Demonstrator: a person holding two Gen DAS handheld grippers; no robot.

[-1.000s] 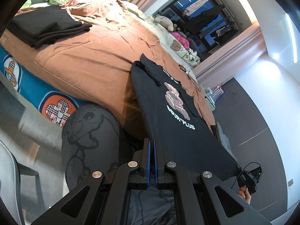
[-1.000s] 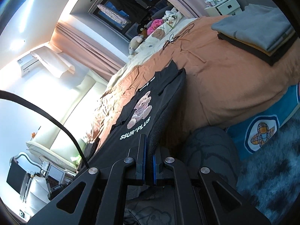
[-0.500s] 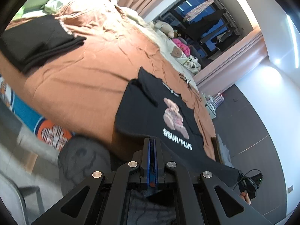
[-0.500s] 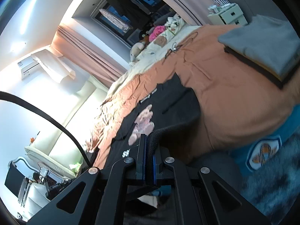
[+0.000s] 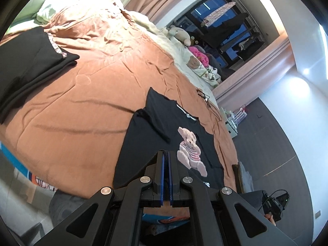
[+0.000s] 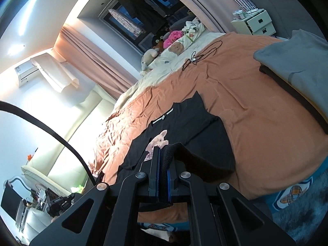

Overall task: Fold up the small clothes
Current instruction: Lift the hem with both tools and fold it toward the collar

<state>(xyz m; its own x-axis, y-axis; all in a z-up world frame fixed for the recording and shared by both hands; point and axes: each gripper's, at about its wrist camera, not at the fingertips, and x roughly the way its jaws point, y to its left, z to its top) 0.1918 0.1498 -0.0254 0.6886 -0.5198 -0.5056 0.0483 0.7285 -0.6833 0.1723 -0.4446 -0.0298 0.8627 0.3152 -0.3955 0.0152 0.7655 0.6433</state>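
Observation:
A black T-shirt with a teddy bear print (image 5: 147, 143) lies on the orange bedspread (image 5: 86, 106), its sleeves folded inward. My left gripper (image 5: 166, 155) is shut on the shirt's bottom hem and holds it over the shirt's lower part. The shirt also shows in the right wrist view (image 6: 196, 131). My right gripper (image 6: 163, 153) is shut on the other hem corner, with black cloth bunched between its pads, lifted above the bear print.
A folded black stack (image 5: 30, 61) lies at the bed's left. A grey and black folded stack (image 6: 297, 61) lies at the right. A cable (image 6: 201, 55), stuffed toys (image 6: 149, 55) and pillows sit at the bed's head. A white nightstand (image 6: 256, 22) stands beyond.
Both grippers have lifted the shirt's hem off the bed's edge and carried it forward over the shirt, toward the collar. The lower part now folds up over the print.

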